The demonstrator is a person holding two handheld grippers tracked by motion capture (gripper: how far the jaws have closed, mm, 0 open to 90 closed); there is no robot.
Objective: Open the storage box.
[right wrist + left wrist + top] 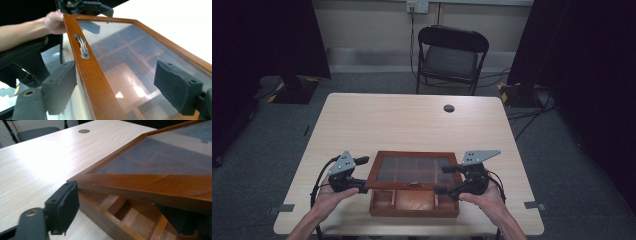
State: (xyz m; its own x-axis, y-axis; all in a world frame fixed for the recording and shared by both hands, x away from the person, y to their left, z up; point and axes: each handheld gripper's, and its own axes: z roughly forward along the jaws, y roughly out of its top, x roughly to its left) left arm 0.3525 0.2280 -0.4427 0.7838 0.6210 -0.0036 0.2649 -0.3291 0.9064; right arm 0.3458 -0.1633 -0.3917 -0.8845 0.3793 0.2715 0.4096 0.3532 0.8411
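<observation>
A brown wooden box [414, 204] with inner compartments sits near the table's front edge. Its glass-paned lid [414, 170] is tilted up at the front. My left gripper [361, 174] is at the lid's front left corner, its jaws straddling the wooden rail [150, 185], one pad [65, 205] at the corner and the other under the rail. My right gripper [118, 87] is open around the front rail to the right of the metal handle [82, 46]. One of its pads [60, 87] is outside the rail and the other [177, 87] stands over the glass.
The light wooden table [412, 120] has a cable hole [449, 108] at the back. A black folding chair [451, 55] stands beyond the far edge. Dark curtains hang on both sides, and cables lie on the floor at the right.
</observation>
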